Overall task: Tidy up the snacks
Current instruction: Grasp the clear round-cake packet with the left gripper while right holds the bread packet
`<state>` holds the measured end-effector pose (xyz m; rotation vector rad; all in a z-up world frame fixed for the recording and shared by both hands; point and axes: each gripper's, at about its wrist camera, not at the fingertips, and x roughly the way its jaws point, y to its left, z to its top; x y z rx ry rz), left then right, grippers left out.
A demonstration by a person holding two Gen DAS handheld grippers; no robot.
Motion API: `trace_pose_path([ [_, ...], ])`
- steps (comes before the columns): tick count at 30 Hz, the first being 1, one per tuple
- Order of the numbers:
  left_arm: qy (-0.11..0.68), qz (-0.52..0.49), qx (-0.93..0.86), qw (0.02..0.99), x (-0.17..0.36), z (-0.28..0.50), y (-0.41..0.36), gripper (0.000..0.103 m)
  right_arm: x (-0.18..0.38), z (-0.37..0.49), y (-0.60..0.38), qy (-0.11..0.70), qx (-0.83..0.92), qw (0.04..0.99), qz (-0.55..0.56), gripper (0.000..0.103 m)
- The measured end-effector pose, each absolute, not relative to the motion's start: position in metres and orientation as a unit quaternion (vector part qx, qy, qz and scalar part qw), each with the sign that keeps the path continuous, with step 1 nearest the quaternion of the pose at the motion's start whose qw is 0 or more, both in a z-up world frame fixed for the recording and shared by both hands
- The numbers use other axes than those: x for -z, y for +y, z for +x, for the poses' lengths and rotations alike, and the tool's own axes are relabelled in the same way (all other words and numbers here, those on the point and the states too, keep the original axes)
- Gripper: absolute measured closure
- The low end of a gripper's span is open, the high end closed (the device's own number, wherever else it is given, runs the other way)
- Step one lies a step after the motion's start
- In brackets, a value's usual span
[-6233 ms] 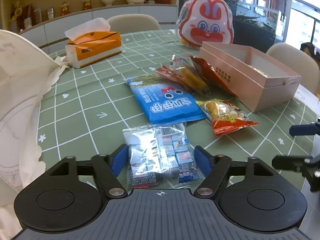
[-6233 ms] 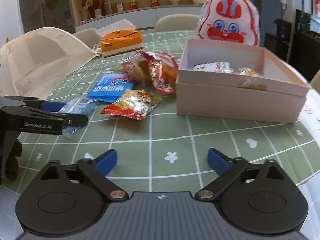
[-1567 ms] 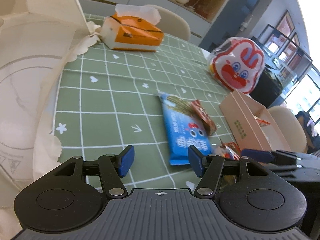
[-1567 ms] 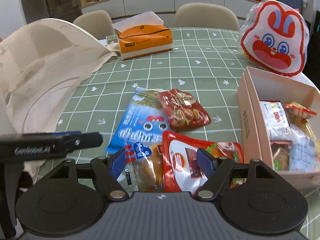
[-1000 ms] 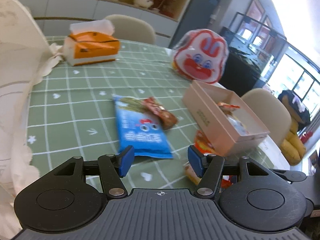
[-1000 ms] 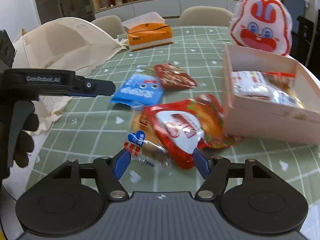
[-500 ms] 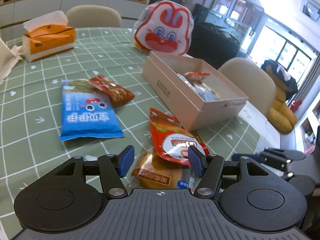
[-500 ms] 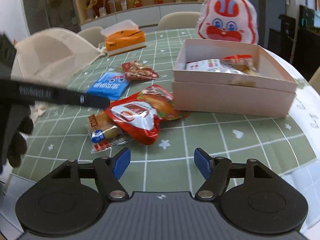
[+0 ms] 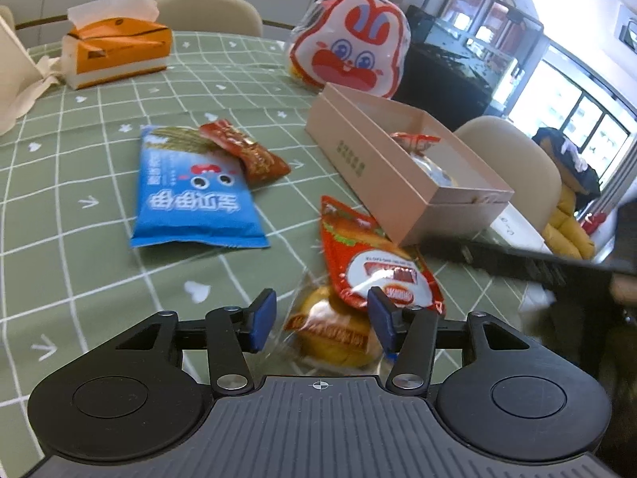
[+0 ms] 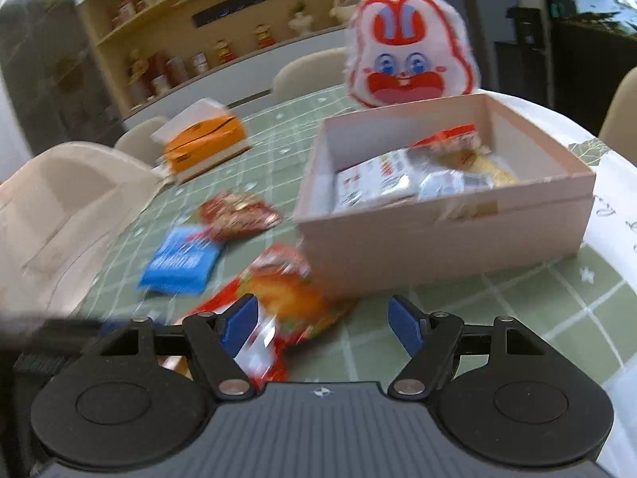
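My left gripper (image 9: 321,318) is open, its blue pads either side of a clear-wrapped bun (image 9: 334,330) that lies under a red snack packet (image 9: 378,267). A blue packet (image 9: 191,191) and a small red packet (image 9: 247,151) lie further back on the green checked cloth. The pink box (image 9: 370,167) holds several snacks. My right gripper (image 10: 323,324) is open and empty, above the red packet (image 10: 278,290) near the box's (image 10: 438,239) front wall. The right view is blurred.
An orange tissue box (image 9: 119,55) and a rabbit-face bag (image 9: 350,47) stand at the back. A cream bag (image 10: 51,215) lies at the left. The right gripper's dark arm (image 9: 517,263) crosses the left view's right side. Chairs ring the table.
My left gripper has moved down to the bun and red packet, its pads now flanking the bun. My right gripper has swung in fast toward the box and the red packet.
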<state>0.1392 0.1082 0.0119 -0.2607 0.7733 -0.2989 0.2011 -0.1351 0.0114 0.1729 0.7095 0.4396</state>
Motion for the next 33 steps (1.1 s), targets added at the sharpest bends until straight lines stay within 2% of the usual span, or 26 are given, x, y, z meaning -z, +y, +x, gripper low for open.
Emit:
trace_pose_path([
  [8,0.367,-0.104,0.152,0.912,-0.008,0.127,0.116,0.046,-0.005,0.235,-0.112,0.385,-0.226,0.889,0.101,0.03],
  [15,0.373,-0.089,0.173,0.907,-0.01,0.112,0.119,0.049,-0.007,0.197,-0.076,0.377,-0.271,0.886,-0.008,0.032],
  [23,0.379,-0.062,0.221,0.896,-0.014,0.098,0.093,0.048,-0.011,0.153,-0.107,0.375,-0.266,0.887,-0.042,0.032],
  [33,0.367,-0.018,0.207,0.907,-0.017,0.088,0.074,0.048,-0.009,0.141,-0.156,0.345,-0.166,0.921,-0.076,0.032],
])
